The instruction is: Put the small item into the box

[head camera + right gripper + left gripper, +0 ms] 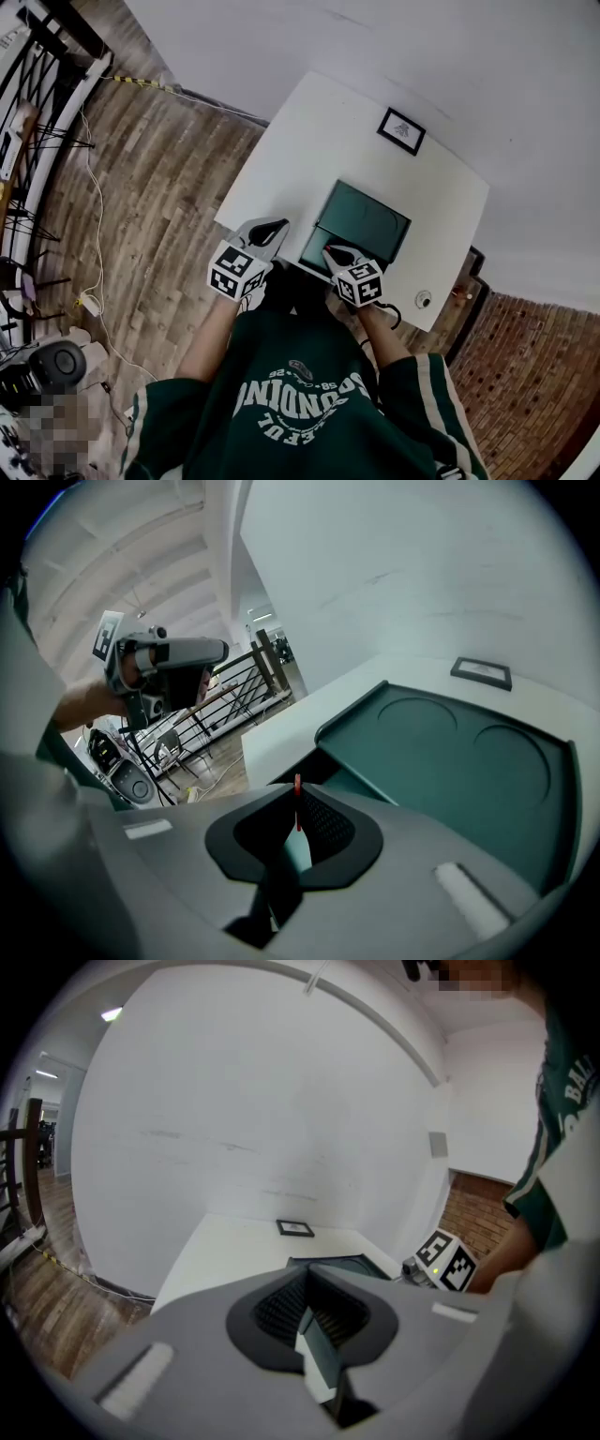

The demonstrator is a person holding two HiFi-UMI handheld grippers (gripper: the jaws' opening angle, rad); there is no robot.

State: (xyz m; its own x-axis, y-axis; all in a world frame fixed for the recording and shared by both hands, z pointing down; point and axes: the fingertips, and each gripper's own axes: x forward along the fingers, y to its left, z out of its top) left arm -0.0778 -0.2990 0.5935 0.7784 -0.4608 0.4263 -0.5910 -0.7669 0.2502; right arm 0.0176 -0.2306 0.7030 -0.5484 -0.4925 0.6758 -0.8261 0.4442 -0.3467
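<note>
Right gripper view: a thin red item (298, 808) is pinched in the closed jaws of the right gripper (298, 789), at the near edge of the smooth dark-green box (450, 761), whose lid is dished with two circles. The left gripper (307, 1274) is closed on nothing. White table (319, 141), plank floor (150, 187).

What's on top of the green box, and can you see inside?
Nothing rests on the green box: its top shows two empty round recesses. The right gripper, shut on a thin red item, is at its near edge. The top covers the inside; contents unseen.
</note>
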